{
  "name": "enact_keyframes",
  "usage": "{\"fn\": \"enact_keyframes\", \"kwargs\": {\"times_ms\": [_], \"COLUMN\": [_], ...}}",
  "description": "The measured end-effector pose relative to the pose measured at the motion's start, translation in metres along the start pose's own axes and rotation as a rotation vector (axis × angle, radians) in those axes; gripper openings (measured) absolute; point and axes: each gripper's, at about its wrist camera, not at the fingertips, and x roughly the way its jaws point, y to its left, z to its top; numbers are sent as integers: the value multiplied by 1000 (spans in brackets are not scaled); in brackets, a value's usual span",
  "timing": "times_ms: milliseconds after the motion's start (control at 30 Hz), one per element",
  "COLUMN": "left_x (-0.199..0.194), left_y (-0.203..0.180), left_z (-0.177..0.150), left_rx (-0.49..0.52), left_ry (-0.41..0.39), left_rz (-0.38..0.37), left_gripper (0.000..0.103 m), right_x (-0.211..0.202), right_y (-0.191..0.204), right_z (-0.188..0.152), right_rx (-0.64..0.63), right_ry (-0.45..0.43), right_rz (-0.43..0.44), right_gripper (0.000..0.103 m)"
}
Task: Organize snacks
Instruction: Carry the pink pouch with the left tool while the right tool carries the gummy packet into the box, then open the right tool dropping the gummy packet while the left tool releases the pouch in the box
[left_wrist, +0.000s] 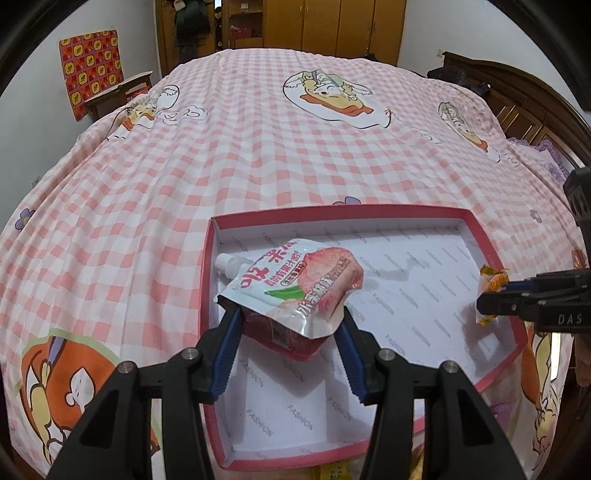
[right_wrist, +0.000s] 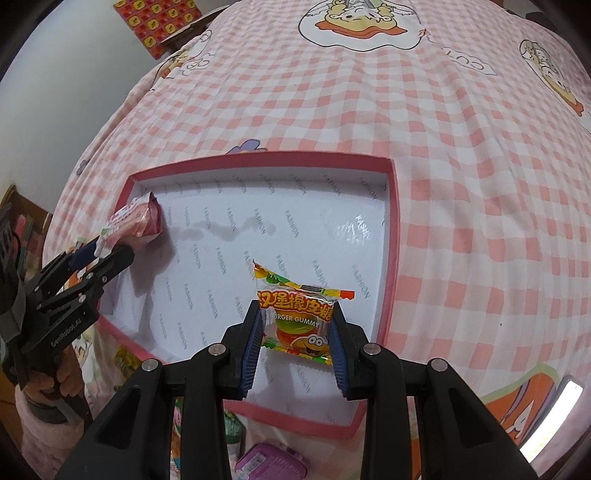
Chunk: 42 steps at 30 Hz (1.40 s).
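Observation:
A shallow red-rimmed box (left_wrist: 491, 243) (right_wrist: 393, 236) with a white printed lining lies on the bed. My left gripper (left_wrist: 291, 317) is shut on a pink peach jelly pouch (left_wrist: 295, 284) with a white spout, held over the box's left side; the same pouch (right_wrist: 136, 221) and left gripper (right_wrist: 107, 254) show at the left of the right wrist view. My right gripper (right_wrist: 297, 328) is shut on a burger gummy packet (right_wrist: 299, 317) over the box's near right part. In the left wrist view the right gripper (left_wrist: 487, 304) and packet (left_wrist: 493, 280) sit at the right.
The bed carries a pink checked cover (left_wrist: 258, 155) with cartoon prints. More snack packets (right_wrist: 127, 360) and a purple case (right_wrist: 271, 461) lie in front of the box's near rim. A wooden wardrobe (left_wrist: 332, 26) and headboard (left_wrist: 517, 96) stand beyond.

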Motion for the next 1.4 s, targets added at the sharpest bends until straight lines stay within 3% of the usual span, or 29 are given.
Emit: {"fn": "enact_keyframes", "kwargs": {"times_ms": [867, 967, 1067, 1400], "left_x": [26, 27, 26, -3], "left_y": [-1, -1, 0, -5], "left_z": [3, 3, 3, -8], "left_rx": [-7, -9, -21, -6], "left_ry": [50, 59, 70, 44], "left_rz": [14, 12, 10, -19], "left_gripper": [53, 53, 60, 66], "right_x": [21, 21, 20, 7], "right_y": [-8, -9, -9, 3], "right_z": [21, 20, 19, 5], "right_rx": [23, 21, 16, -8], "right_ry": [-2, -7, -15, -46], "right_rz": [-21, -16, -26, -23], "right_gripper": [35, 39, 47, 55]}}
